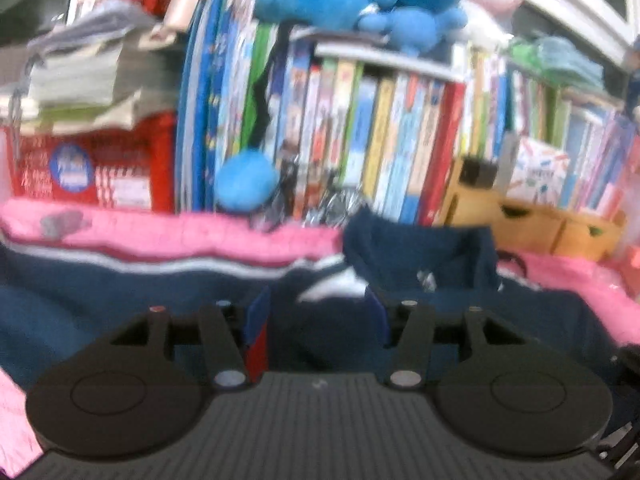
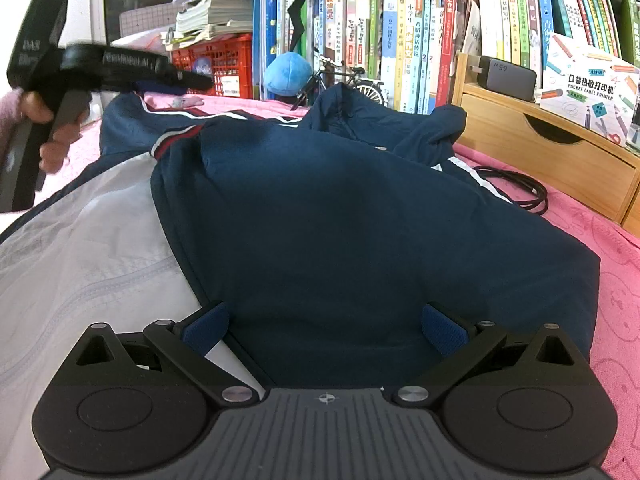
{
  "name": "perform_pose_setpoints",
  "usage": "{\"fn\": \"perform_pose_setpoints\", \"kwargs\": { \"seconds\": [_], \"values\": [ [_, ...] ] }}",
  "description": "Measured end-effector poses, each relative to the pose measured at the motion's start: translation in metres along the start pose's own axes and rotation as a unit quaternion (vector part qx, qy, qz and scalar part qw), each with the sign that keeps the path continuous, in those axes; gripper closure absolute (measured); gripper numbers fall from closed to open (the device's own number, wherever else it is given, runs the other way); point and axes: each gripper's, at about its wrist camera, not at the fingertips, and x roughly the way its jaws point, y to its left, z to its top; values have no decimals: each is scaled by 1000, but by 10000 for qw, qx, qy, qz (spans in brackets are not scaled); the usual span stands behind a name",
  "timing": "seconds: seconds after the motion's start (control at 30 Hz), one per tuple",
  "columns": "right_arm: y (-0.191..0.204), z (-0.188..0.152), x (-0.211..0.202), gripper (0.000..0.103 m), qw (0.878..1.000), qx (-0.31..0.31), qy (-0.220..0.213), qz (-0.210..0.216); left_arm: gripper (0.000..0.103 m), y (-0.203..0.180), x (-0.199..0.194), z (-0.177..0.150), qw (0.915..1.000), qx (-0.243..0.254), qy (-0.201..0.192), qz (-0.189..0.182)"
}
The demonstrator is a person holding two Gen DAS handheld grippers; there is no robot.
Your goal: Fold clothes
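Navy-blue jacket [image 2: 360, 208] with white and red stripes and a white lining spread over pink quilted cover [image 2: 600, 264], filling the middle. At nine o'clock of the right wrist view, left gripper [image 2: 192, 80] held in a hand [image 2: 48, 128], raised above the jacket's striped sleeve; in its own blurred view [image 1: 318, 320] jaws parted, nothing visibly pinched between the blue pads. At six o'clock, right gripper [image 2: 324, 328] released, jaws spread wide with jacket cloth lying between but unpressed. Toward one o'clock, black coiled cable [image 2: 516, 188] beside wooden drawer box [image 2: 532, 148]. At twelve o'clock, upright row of books [image 2: 400, 40].
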Motion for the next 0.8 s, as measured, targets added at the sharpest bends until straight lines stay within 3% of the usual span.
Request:
{"fn": "perform_pose_setpoints", "kwargs": {
  "seconds": [0.17, 0.8],
  "values": [
    [0, 0, 0, 0, 10000, 2, 0, -1, 53, 7, 11, -16, 9994, -136, 327, 43],
    [1, 1, 0, 0, 10000, 13, 1, -4, 51, 5, 19, -27, 9989, 82, 431, 132]
  ]
}}
